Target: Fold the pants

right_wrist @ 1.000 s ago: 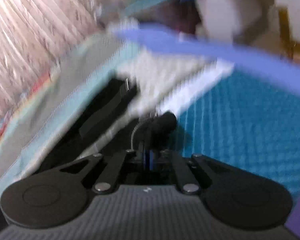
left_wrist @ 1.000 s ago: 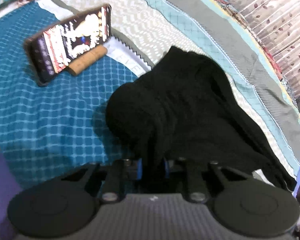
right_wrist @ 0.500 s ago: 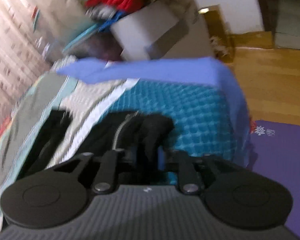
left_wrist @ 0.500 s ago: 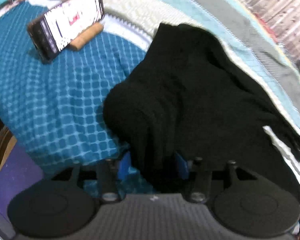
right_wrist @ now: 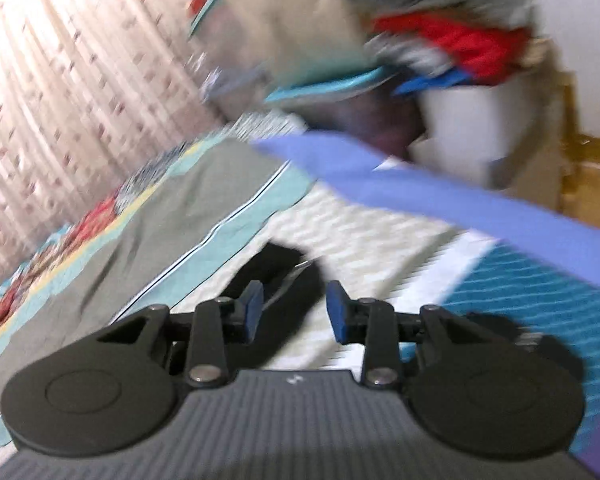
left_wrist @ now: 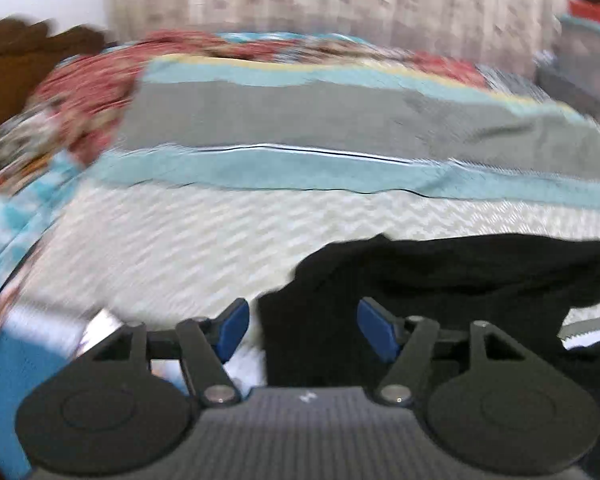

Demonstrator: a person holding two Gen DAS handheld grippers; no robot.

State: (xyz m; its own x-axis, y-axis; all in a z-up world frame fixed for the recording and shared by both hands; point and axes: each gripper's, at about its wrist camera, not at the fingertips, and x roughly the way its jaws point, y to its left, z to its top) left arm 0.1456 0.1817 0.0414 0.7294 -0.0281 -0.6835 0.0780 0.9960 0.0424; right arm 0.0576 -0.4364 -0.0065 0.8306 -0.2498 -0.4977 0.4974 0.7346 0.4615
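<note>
Both grippers spread wide, gripping nothing: left gripper (left_wrist: 302,326), right gripper (right_wrist: 295,311). Black pants (left_wrist: 440,280) lying on the patterned bedspread (left_wrist: 260,128), partly between both sets of fingers. No legible writing; heavy blur.

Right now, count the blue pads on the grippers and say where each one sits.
4. Two are on the left gripper, one on each side of the black pants. Two are on the right gripper, with its jaws apart over the bedspread. None seems hidden.

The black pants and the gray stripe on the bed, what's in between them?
In the left wrist view, between the black pants and the gray stripe lie a whitish patterned band and a light blue stripe of the bedspread.
</note>
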